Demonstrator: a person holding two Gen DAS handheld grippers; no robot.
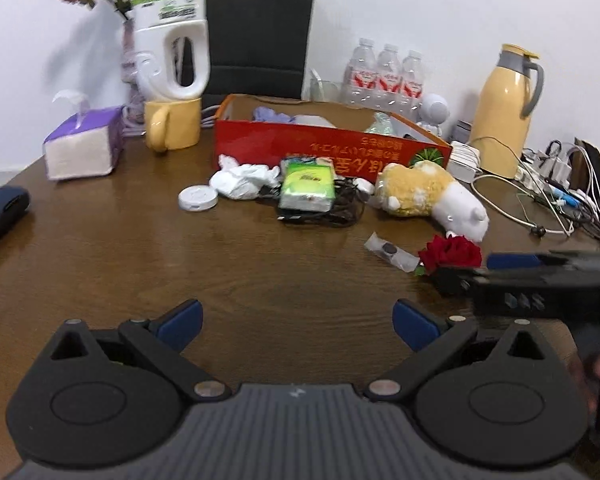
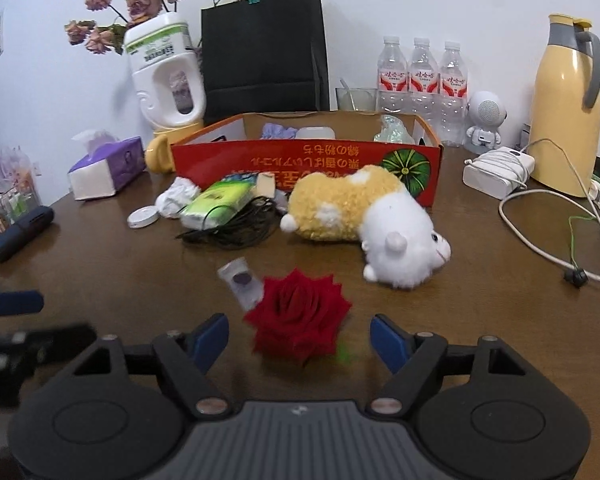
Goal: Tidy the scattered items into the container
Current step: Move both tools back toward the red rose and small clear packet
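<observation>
Right gripper (image 2: pixel 299 338) is hanging with jaws spread around the red rose (image 2: pixel 298 318); left gripper (image 1: pixel 298 326) is gaping wide, well short of the red box (image 1: pixel 328 142).

Red box (image 2: pixel 306 162) front: yellow East Asian print, upside down, plus a green melon graphic. Water bottles (image 2: pixel 422 76) have red-white labels, white jug (image 2: pixel 160 50) a green-banded label; characters illegible.

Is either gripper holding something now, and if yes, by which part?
Nothing is held. The left gripper is open over bare table. The right gripper is open too, with the red rose between its fingers but not clamped.
</observation>
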